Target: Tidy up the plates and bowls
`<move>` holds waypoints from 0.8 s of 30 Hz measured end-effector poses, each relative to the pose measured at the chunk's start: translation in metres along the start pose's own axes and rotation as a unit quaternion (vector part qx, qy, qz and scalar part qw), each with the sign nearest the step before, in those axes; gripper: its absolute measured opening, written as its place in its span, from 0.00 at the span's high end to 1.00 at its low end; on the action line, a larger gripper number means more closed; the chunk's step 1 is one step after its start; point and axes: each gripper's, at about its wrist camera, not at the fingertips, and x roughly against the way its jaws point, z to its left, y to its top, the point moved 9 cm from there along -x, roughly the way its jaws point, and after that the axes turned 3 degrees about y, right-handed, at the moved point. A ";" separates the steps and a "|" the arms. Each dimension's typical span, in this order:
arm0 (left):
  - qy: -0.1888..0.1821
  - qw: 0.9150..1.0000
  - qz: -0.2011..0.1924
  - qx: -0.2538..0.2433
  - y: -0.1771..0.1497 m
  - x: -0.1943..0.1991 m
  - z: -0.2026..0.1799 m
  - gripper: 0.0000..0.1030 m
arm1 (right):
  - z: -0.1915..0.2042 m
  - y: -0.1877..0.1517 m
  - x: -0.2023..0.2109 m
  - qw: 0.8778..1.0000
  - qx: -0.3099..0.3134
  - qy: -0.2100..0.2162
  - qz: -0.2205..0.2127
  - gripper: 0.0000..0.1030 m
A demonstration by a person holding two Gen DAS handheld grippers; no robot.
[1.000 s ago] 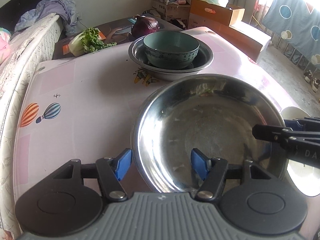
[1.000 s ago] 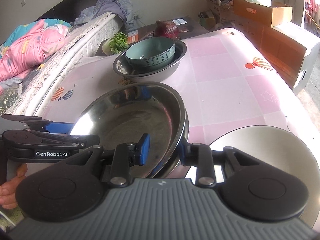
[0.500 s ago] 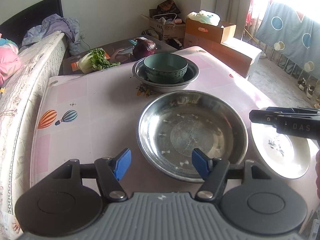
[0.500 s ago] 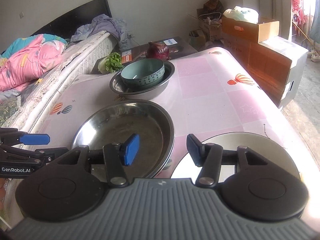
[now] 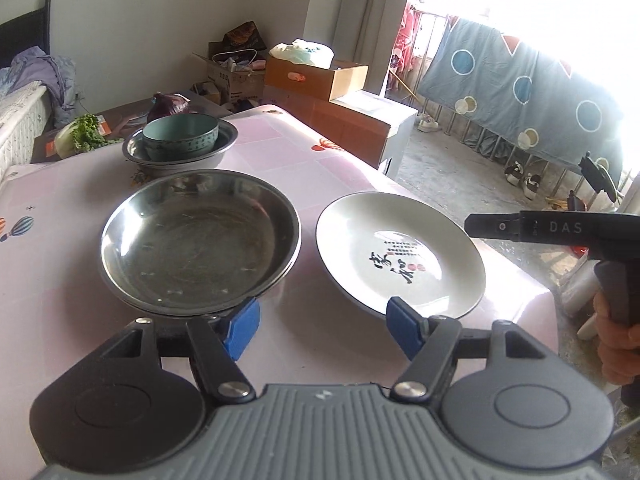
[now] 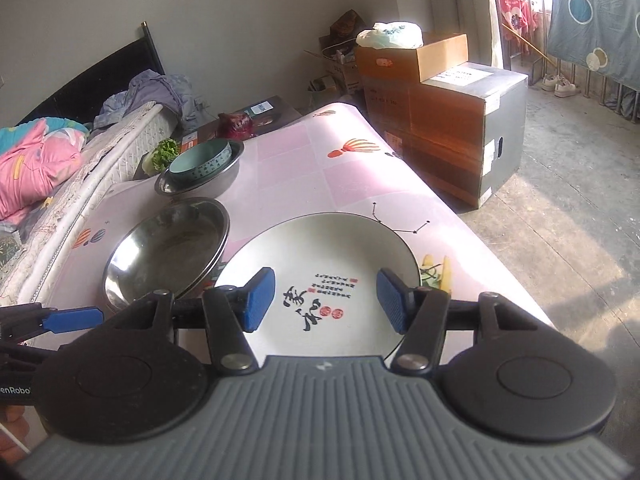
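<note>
A large steel plate (image 5: 198, 242) lies on the pink table (image 5: 60, 280), also in the right wrist view (image 6: 168, 250). Right of it lies a white plate with black writing (image 5: 400, 252), also in the right wrist view (image 6: 320, 264). At the back a teal bowl (image 5: 181, 137) sits inside a steel bowl (image 5: 180, 160). My left gripper (image 5: 322, 330) is open and empty, over the gap at the near edges of the two plates. My right gripper (image 6: 325, 299) is open and empty above the white plate's near part.
Greens (image 5: 86, 136) and a purple cabbage (image 5: 170, 105) lie on a low dark table behind. A bed (image 6: 48, 168) runs along the left. Cardboard boxes (image 6: 440, 120) stand right of the table. The table's right edge (image 5: 532, 292) drops to the floor.
Both grippers have let go of the steel plate and pulled back and to the right. The steel plate now rests on the table and the white plate is in full view.
</note>
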 end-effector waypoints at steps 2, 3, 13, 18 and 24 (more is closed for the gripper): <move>-0.002 1.000 0.003 0.004 -0.001 -0.014 -0.009 0.31 | -0.015 -0.007 -0.001 1.000 -0.009 -0.001 -0.002 0.46; -0.001 1.000 0.005 0.006 0.000 -0.022 -0.012 0.31 | -0.023 -0.010 -0.003 1.000 -0.014 0.001 -0.002 0.46; 0.028 1.000 0.011 -0.006 0.008 -0.067 -0.035 0.36 | -0.073 -0.023 -0.051 0.999 -0.049 0.023 0.003 0.55; 0.053 0.997 0.031 -0.036 0.002 -0.084 -0.041 0.43 | -0.081 -0.018 -0.073 0.998 -0.050 0.038 0.007 0.71; 0.050 0.997 0.042 -0.039 -0.003 -0.092 -0.042 0.48 | -0.076 -0.020 -0.090 0.998 -0.039 0.053 0.021 0.83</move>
